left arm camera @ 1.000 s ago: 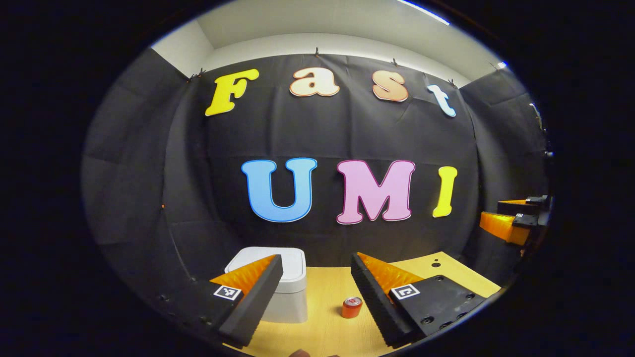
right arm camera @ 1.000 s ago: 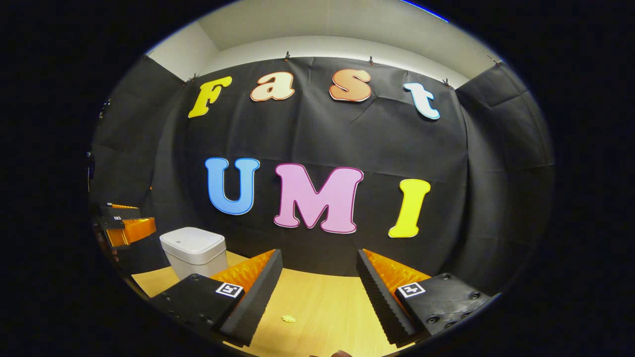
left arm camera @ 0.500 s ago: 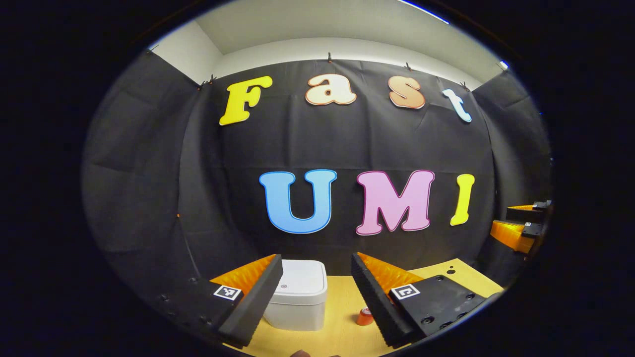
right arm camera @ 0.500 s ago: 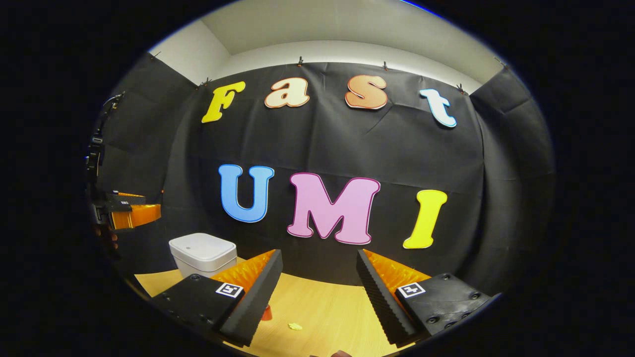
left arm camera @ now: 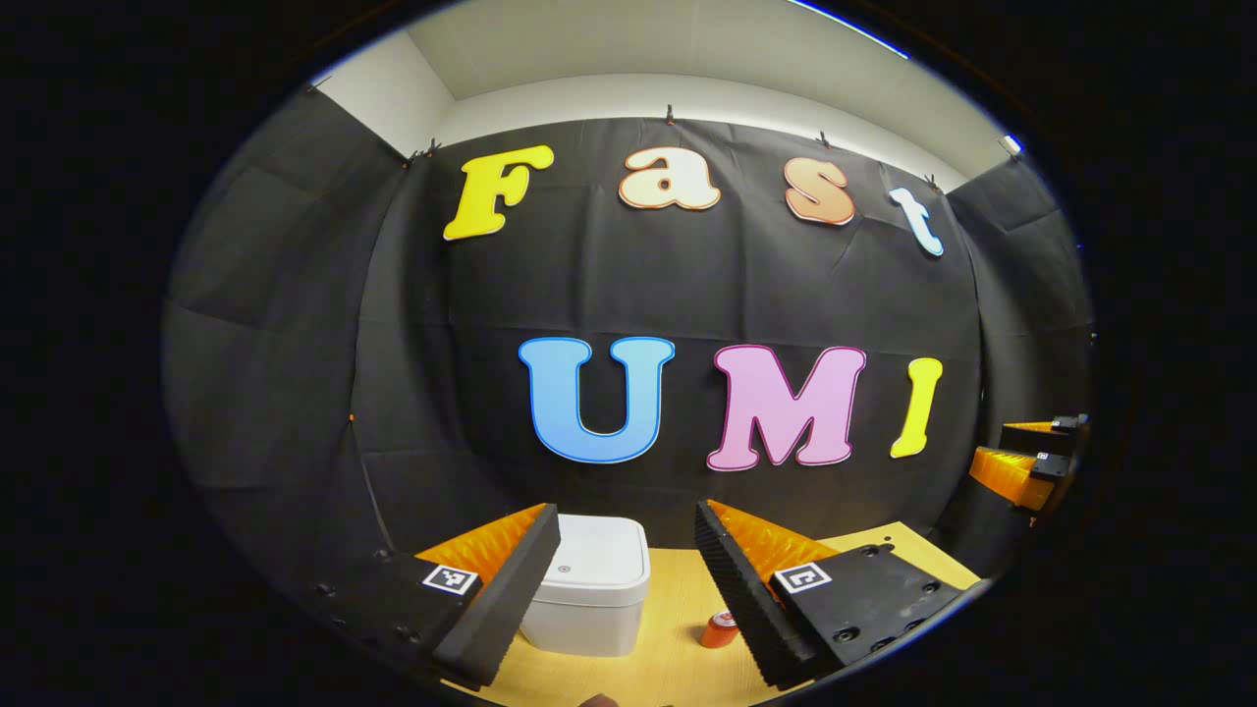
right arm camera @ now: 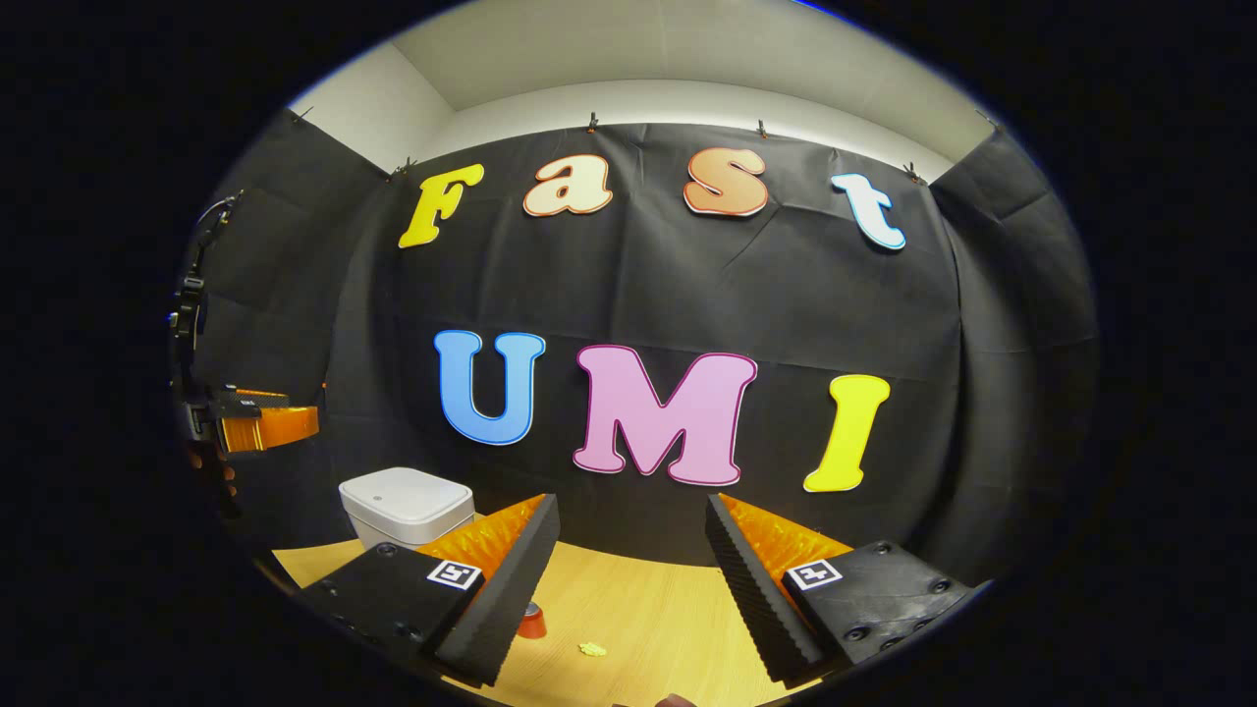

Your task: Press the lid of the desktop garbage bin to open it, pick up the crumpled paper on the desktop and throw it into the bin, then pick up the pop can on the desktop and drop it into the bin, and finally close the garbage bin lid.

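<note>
While both grippers hang above the pale wooden counter (left arm camera: 668, 628), the white square plastic garbage bin (left arm camera: 589, 589) stands on it with its lid down flat. Seen from the left gripper view, the left gripper (left arm camera: 628, 570) is spread wide with nothing between its fingers, and the bin sits just beyond it, partly behind one finger. Right of the bin, near but apart, stands the small red pop can (left arm camera: 718, 628), upright. Far off to the bin's right, the right gripper (left arm camera: 1031, 452) shows at the edge. From the right gripper view, the right gripper (right arm camera: 633, 570) is also spread wide and empty; the small yellow crumpled paper (right arm camera: 591, 649) lies on the counter well right of the bin, beyond the can.
</note>
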`<state>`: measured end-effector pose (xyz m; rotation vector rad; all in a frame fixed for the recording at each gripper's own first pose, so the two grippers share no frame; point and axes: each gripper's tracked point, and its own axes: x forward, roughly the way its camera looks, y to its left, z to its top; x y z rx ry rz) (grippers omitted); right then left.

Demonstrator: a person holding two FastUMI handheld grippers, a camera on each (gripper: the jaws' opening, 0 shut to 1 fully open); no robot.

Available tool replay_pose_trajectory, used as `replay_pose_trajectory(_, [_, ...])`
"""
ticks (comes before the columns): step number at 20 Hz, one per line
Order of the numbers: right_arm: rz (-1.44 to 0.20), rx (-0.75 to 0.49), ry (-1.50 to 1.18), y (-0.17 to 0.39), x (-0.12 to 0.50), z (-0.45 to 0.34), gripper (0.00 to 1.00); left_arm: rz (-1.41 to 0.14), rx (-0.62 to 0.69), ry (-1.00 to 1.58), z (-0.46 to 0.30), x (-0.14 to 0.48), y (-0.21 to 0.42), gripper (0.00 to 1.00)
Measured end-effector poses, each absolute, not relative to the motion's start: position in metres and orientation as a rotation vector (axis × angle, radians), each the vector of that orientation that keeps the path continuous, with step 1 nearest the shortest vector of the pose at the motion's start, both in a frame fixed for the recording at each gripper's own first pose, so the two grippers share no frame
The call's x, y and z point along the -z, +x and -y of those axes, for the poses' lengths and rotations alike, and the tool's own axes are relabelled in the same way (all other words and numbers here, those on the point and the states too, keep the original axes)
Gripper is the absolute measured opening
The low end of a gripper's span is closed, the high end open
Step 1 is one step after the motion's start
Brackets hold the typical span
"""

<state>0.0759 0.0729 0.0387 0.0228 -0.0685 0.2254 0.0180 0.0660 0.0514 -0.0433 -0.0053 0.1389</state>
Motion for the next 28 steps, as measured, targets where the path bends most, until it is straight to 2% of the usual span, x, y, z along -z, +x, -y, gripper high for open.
replay_pose_trajectory(10, [0.068,-0.266,0.003,0.083,-0.035,-0.097,0.96,-0.003,-0.154,-0.043,-0.097,-0.045,0.021,0.94])
replay_pose_trajectory(12, [0.086,-0.249,0.011,0.083,-0.042,-0.092,0.96,-0.003,-0.145,-0.061,-0.107,-0.043,0.027,0.79])
replay_pose_trajectory(15, [0.121,-0.207,0.007,0.084,-0.051,-0.083,0.96,-0.023,-0.177,-0.063,-0.134,-0.036,0.043,0.32])
replay_pose_trajectory(16, [0.12,-0.2,0.001,0.084,-0.051,-0.082,0.96,-0.04,-0.194,-0.047,-0.146,-0.032,0.048,0.12])
replay_pose_trajectory(17, [0.124,-0.197,-0.006,0.084,-0.053,-0.083,0.96,-0.052,-0.191,-0.042,-0.156,-0.029,0.056,0.07])
replay_pose_trajectory(21, [0.145,-0.188,-0.061,0.085,-0.06,-0.087,0.96,-0.139,-0.105,-0.041,-0.183,-0.005,0.098,0.06])
replay_pose_trajectory(28, [0.058,-0.173,-0.087,0.087,-0.04,-0.092,0.96,-0.48,0.047,-0.075,-0.159,0.079,0.169,0.06])
